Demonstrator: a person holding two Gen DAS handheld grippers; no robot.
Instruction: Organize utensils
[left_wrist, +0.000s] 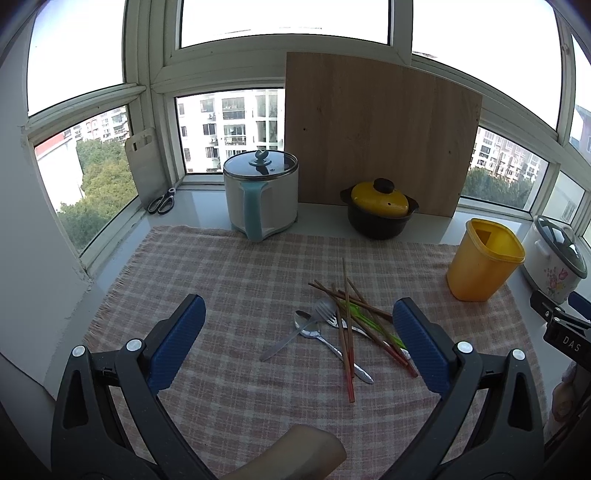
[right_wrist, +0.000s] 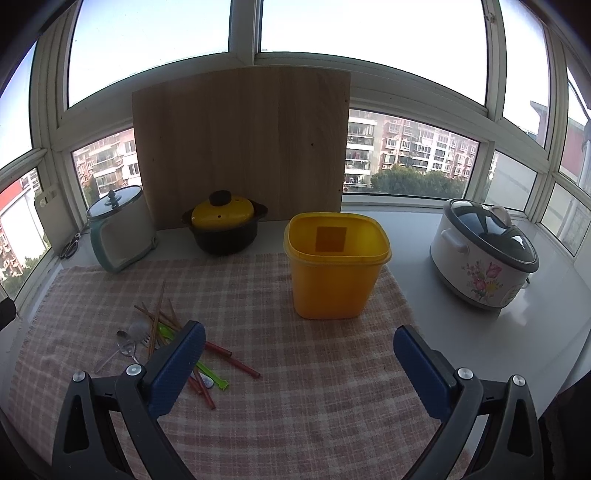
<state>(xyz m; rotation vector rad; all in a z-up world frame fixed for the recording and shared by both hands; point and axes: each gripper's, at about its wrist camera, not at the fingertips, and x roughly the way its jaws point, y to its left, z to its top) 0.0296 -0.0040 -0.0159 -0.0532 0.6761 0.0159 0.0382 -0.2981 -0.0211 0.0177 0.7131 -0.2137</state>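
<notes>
A loose pile of utensils lies on the checked cloth (left_wrist: 229, 266): several reddish-brown chopsticks (left_wrist: 347, 332), a metal fork (left_wrist: 325, 308), a spoon (left_wrist: 308, 326) and a green plastic piece (left_wrist: 360, 314). The same chopsticks (right_wrist: 157, 317), spoon (right_wrist: 125, 345) and green piece (right_wrist: 212, 374) show at the left of the right wrist view. An empty yellow container (left_wrist: 482, 260) (right_wrist: 336, 264) stands upright to the right of the pile. My left gripper (left_wrist: 299, 328) is open above the pile. My right gripper (right_wrist: 299, 354) is open in front of the container, holding nothing.
Along the window sill stand a white pot with a glass lid (left_wrist: 260, 195), a black pot with a yellow lid (left_wrist: 380, 208), a large wooden board (left_wrist: 380, 133), a floral rice cooker (right_wrist: 484, 253), scissors (left_wrist: 162, 201) and a small cutting board (left_wrist: 146, 168).
</notes>
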